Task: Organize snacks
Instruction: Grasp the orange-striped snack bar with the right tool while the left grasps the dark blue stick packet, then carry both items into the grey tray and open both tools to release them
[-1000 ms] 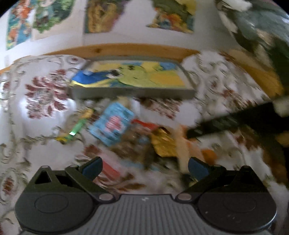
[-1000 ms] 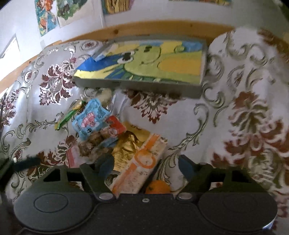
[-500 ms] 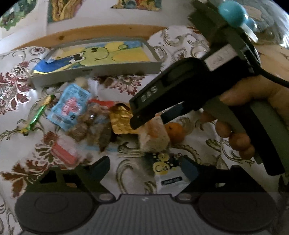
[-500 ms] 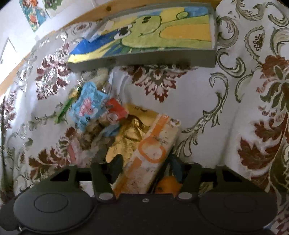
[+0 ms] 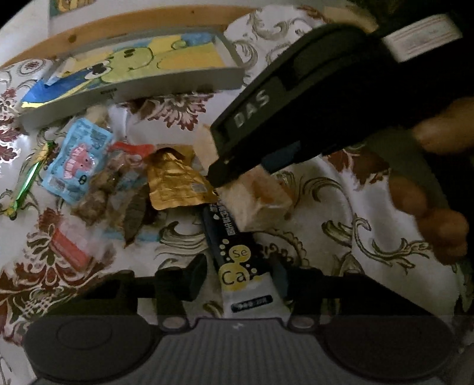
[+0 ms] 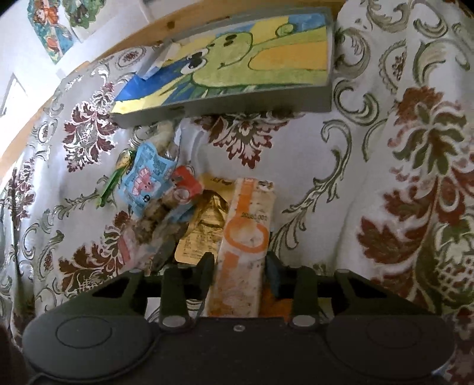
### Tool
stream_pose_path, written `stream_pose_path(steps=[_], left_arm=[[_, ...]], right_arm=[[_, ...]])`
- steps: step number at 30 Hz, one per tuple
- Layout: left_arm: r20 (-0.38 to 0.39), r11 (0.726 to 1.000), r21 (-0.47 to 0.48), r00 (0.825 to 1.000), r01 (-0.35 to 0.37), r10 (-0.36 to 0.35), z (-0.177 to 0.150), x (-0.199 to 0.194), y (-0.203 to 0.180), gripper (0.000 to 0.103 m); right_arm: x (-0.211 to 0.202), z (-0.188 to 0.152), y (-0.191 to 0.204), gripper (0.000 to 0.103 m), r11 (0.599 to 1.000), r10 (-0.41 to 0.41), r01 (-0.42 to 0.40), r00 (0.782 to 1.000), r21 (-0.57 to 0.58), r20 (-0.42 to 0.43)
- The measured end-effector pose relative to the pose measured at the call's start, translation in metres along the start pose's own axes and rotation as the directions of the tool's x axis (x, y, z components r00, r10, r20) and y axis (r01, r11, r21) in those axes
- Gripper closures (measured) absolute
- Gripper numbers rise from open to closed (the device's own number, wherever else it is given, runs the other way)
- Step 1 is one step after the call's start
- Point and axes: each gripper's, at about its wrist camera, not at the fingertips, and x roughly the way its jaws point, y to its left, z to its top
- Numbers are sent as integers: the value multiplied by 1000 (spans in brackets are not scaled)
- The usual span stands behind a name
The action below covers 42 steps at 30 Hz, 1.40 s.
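Snacks (image 6: 166,207) lie heaped beside the tray (image 6: 225,105) holding one small white packet (image 6: 154,60)

The cloth (image 6: 370,165) is woven fabric with a raised, faintly shiny scroll pattern. The gold pouch (image 5: 174,180) is crinkled, glossy foil. The blue pack (image 6: 145,180) and orange pack (image 6: 246,237) are smooth, shiny plastic film. The tray (image 6: 237,103) has matt grey walls. Behind it runs a bare wood rail (image 5: 127,26). Both gripper bodies look matt black plastic.
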Motion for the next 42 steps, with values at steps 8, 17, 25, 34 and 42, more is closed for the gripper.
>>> stream_pose_path(steps=[8,17,25,34,42], left_arm=[[-66,997,-72,998,-9,4,14,20,13,52],[-92,985,-171,995,16,-32,12,11,40,72],[-108,985,-171,994,3,-21,7,6,40,72],[-113,981,-194,993,3,-25,3,-4,42,75],[-126,970,-241,991,18,-49,-15,-37,55,77]], right_arm=[[-2,1,-12,65,997,46,-45,999,58,-3],[-7,-4,-10,68,996,70,-70,998,54,0],[14,-13,13,66,998,27,-28,999,-51,-25],[16,-15,15,68,999,17,-17,1000,-40,7],[-24,-19,28,68,994,23,-12,994,-109,105]])
